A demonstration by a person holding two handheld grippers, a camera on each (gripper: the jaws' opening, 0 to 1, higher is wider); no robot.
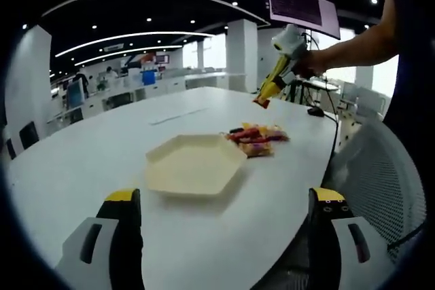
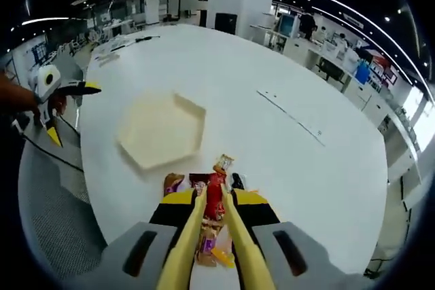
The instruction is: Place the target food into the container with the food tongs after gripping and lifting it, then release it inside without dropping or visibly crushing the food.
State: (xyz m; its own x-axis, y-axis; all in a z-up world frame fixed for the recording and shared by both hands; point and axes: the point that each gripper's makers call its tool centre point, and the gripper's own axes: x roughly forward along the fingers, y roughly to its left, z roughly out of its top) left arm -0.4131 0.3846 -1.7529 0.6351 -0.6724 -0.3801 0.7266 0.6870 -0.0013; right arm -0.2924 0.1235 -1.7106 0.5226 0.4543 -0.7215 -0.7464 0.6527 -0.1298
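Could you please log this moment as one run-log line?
right gripper: tongs closing on red snack packet | left gripper: open | hexagonal tray: empty

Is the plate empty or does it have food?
Empty: the hexagonal plate holds nothing; the wrapped snacks lie on the table beside it.

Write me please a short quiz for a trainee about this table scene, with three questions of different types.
1. True or false: the tray already holds food.
2. Choose one. The fingers of the left gripper are: A) open, with nothing between them; B) shut on the tray; C) shut on a packet.
3. Fill in the colour: in the right gripper view, a ____ packet sits between the arms of the yellow tongs.

Key: 1 false; 2 A; 3 red.
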